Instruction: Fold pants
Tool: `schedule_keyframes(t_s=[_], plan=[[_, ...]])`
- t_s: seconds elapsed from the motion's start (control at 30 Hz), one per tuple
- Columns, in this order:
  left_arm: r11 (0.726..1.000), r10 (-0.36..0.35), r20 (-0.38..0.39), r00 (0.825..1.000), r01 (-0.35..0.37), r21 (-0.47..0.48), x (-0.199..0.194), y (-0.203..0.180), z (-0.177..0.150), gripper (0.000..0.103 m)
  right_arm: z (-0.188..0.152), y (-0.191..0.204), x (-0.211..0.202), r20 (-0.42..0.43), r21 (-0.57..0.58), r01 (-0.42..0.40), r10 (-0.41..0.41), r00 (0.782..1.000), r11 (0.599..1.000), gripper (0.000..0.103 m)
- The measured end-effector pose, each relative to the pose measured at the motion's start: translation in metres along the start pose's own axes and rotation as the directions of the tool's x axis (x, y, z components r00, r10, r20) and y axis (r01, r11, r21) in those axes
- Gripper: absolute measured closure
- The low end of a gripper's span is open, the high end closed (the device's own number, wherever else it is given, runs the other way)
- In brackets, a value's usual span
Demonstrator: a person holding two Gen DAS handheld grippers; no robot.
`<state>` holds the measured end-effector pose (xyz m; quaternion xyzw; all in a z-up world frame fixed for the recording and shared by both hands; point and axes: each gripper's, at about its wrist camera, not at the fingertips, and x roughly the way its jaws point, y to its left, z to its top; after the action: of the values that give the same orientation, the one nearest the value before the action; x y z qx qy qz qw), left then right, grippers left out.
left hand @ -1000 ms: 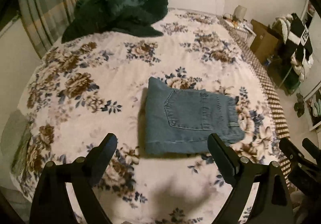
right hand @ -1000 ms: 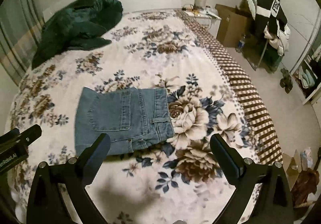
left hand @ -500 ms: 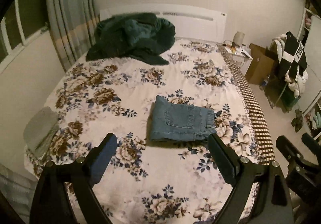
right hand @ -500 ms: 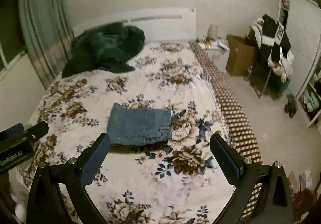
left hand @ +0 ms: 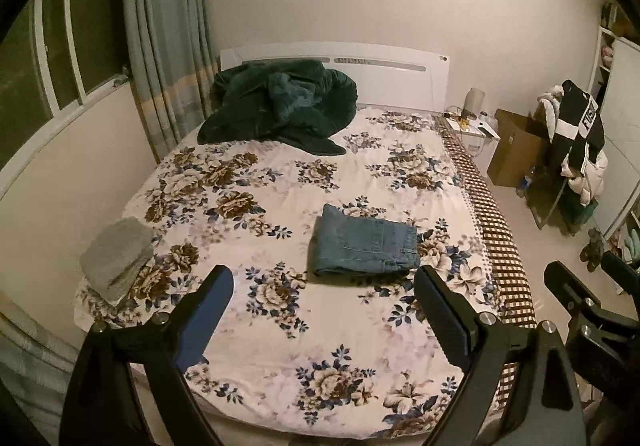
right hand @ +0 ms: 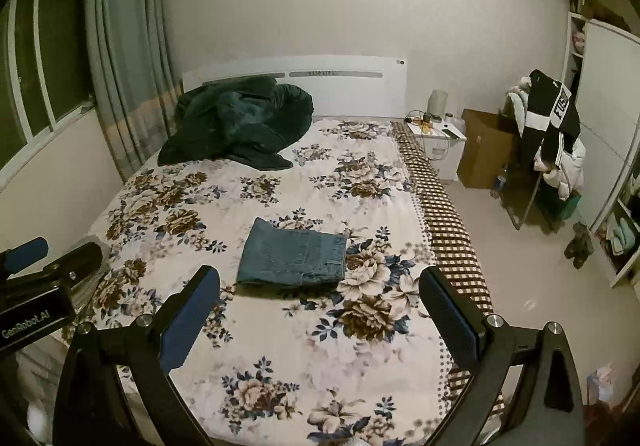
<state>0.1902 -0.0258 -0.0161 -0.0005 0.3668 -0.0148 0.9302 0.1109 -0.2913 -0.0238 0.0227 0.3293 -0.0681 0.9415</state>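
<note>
Pants [left hand: 364, 245] folded square mid-bed [left hand: 280, 346], edges free all round, left claw [left hand: 324, 286] wide, right claw [right hand: 320, 288] wide.

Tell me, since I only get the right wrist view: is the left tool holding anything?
Observer: No. The left tool is open, with nothing between its fingers, and it is apart from the folded jeans.
Operator: Is anything lying left of the jeans, where that tool blocks my view?
Observer: Yes, a grey folded garment lies at the left edge of the bed.
</note>
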Motion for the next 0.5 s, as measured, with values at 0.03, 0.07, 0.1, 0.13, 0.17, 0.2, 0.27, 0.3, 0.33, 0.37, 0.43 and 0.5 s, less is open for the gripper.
schedule_keyframes(t_s=[0.03,0.07,0.1,0.13,0.17,0.2,0.27,0.3,0.33,0.37,0.43,0.5], plan=[[1.0,0.001,0.0,1.0,-0.001,-0.001,-0.003,0.002,-0.001,0.011,0.0,0.002,-0.006,0.001,0.0,0.004,-0.004,1.0,1.0,0.002],[1.0,0.001,0.0,1.0,-0.001,-0.002,-0.007,0.004,-0.003,0.011,0.0,0.004,-0.01,0.0,0.0,0.004,-0.004,1.0,1.0,0.002],[1.0,0.002,0.004,1.0,-0.002,-0.004,-0.01,0.006,-0.004,0.011,0.002,0.005,-0.013,0.003,0.002,0.003,-0.003,1.0,1.0,0.001],[1.0,0.005,0.008,1.0,-0.005,-0.004,-0.014,0.008,-0.005,0.011,0.002,0.007,-0.018,0.006,0.002,0.007,-0.007,1.0,1.0,0.001],[1.0,0.004,0.009,1.0,-0.004,-0.005,-0.015,0.01,-0.005,0.011,0.002,0.01,-0.022,0.006,-0.001,0.008,-0.008,1.0,1.0,0.001],[1.0,0.004,0.008,1.0,-0.004,-0.008,-0.017,0.011,-0.007,0.009,0.002,0.012,-0.023,0.006,-0.003,0.009,-0.009,1.0,1.0,0.001],[1.0,0.004,0.01,1.0,-0.004,-0.009,-0.021,0.014,-0.008,0.0,0.001,0.016,-0.03,0.01,-0.007,0.017,-0.017,1.0,1.0,0.001],[1.0,0.005,0.012,1.0,-0.005,-0.008,-0.023,0.015,-0.009,0.0,0.002,0.017,-0.031,0.01,-0.008,0.018,-0.018,1.0,1.0,0.001],[1.0,0.007,0.013,1.0,-0.007,-0.006,-0.024,0.016,-0.01,0.0,0.001,0.019,-0.032,0.011,-0.008,0.02,-0.02,1.0,1.0,0.001],[1.0,0.008,0.016,1.0,-0.008,-0.004,-0.027,0.017,-0.012,0.0,0.001,0.02,-0.034,0.012,-0.009,0.025,-0.025,1.0,1.0,0.001],[1.0,0.011,0.021,1.0,-0.011,0.0,-0.03,0.018,-0.014,0.0,0.0,0.022,-0.037,0.013,-0.006,0.028,-0.028,1.0,1.0,0.001],[1.0,0.008,0.021,1.0,-0.008,0.0,-0.032,0.019,-0.015,0.0,0.0,0.023,-0.039,0.013,-0.006,0.032,-0.032,0.999,0.999,0.001]])
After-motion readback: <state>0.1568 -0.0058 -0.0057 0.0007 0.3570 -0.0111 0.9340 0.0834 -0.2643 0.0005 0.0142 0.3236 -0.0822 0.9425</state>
